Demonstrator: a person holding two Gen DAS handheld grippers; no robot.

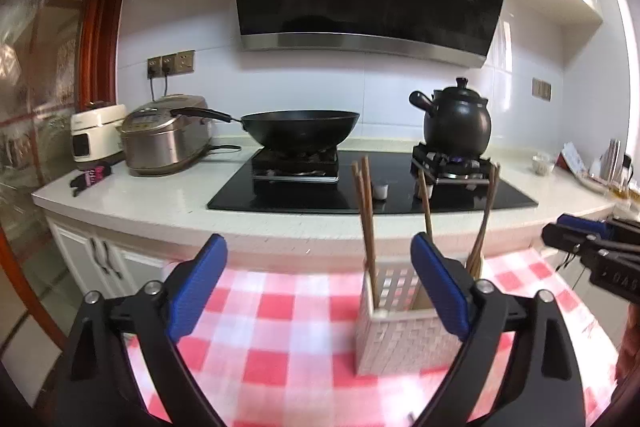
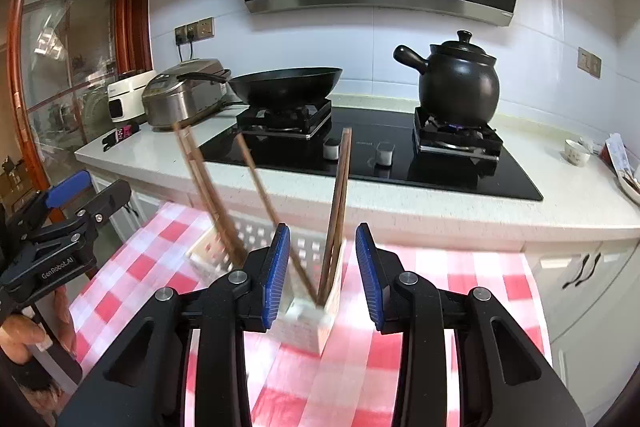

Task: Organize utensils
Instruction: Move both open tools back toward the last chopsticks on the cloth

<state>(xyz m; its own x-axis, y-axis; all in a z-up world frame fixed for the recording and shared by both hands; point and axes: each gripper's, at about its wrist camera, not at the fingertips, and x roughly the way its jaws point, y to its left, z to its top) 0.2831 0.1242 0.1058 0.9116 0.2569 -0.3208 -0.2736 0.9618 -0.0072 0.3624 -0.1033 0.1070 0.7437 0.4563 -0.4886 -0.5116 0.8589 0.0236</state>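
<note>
The white lattice utensil holder (image 1: 404, 319) stands upright on the red-and-white checked tablecloth (image 1: 276, 311), close to the cloth's far edge and just in front of the pale countertop (image 1: 160, 203). Wooden chopsticks (image 1: 367, 219) stand in it: one pair upright at its left corner, others leaning out to the right. In the right wrist view the same holder (image 2: 308, 315) and chopsticks (image 2: 338, 211) are blurred, so you cannot count the sticks reliably.

Your left gripper (image 1: 320, 287) has its blue-padded jaws spread wide, with nothing between them; its right pad overlaps the holder in the picture, though contact cannot be confirmed. Your right gripper (image 2: 322, 279) has its jaws partly apart; the holder's near corner and the chopstick bases appear in the gap, yet neither pad presses on them.

Behind, on the black glass hob (image 1: 372, 187), a black wok (image 1: 300, 131) sits on the left burner and a black clay pot (image 1: 456, 119) on the right, over a small blue flame. A steel rice cooker (image 1: 168, 139) stands at the counter's left end.
</note>
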